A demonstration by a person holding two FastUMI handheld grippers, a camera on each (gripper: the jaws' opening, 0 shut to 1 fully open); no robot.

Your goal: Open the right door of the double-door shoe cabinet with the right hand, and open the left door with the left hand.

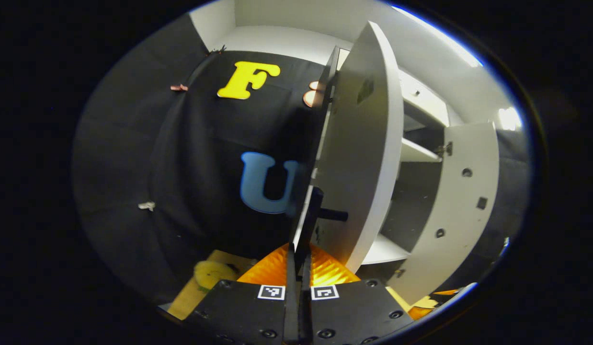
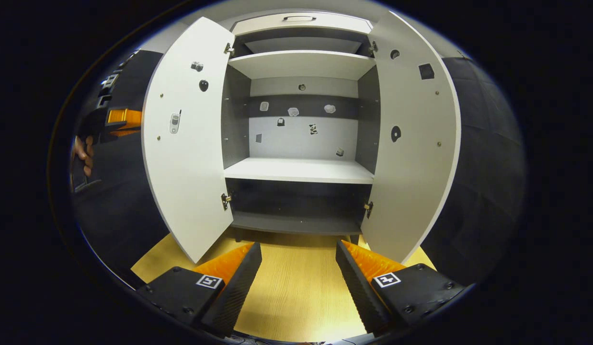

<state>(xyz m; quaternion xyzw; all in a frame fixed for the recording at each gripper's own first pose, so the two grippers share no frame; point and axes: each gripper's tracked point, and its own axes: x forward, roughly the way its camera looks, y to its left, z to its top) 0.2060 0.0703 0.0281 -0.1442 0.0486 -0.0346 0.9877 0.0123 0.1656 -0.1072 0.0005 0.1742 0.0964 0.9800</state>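
Observation:
The white shoe cabinet [image 2: 299, 170] stands with both doors swung wide. In the right gripper view the left door [image 2: 186, 143] and right door [image 2: 414, 143] flank bare shelves. My right gripper [image 2: 297, 247] is open, low in front of the cabinet, touching nothing. In the left gripper view I see the left door [image 1: 361, 143] edge-on, with its black handle [image 1: 320, 211] running down into my left gripper [image 1: 299, 258], which is shut on it. The right door [image 1: 464, 191] stands open beyond. The left gripper [image 2: 117, 120] and a hand [image 2: 83, 153] show behind the left door.
A light wooden floor [image 2: 296, 292] lies under the cabinet. Black cloth walls [image 1: 191, 158] close in on both sides. A yellow object [image 1: 212, 273] lies on the floor near the left gripper. Small stickers dot the cabinet's back panel [image 2: 296, 136].

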